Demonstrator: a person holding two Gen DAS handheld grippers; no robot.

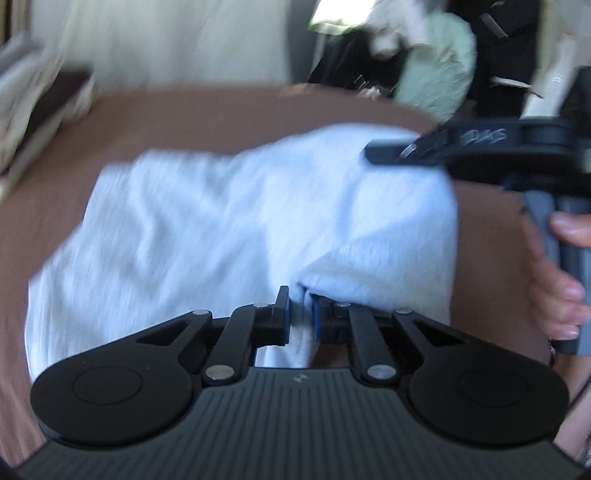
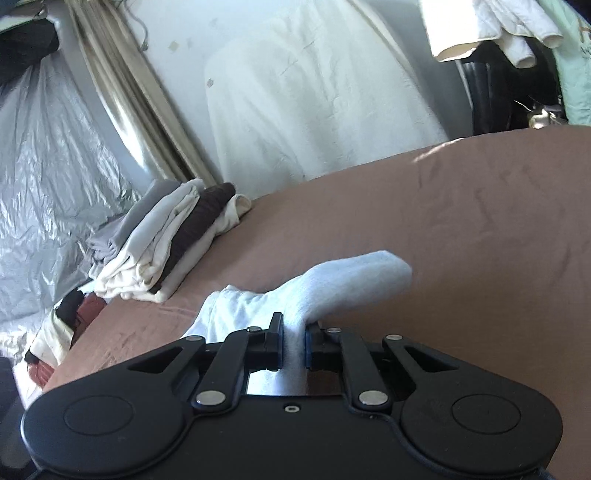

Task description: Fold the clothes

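A pale blue-white garment (image 1: 229, 221) lies spread over the brown bed cover (image 1: 184, 110) in the blurred left wrist view. My left gripper (image 1: 301, 317) is shut on a fold of its near edge. The right gripper's body shows at the right of that view, held by a hand (image 1: 554, 291). In the right wrist view my right gripper (image 2: 294, 345) is shut on another part of the same garment (image 2: 332, 284), which rises as a bunched fold above the bed cover (image 2: 461, 240).
A stack of folded clothes (image 2: 170, 243) sits at the bed's far left edge, with more clothes (image 2: 77, 314) below it. A white cloth (image 2: 314, 96) drapes against the wall. Hanging garments (image 2: 517, 33) and a mint one (image 1: 436, 62) are at the far right.
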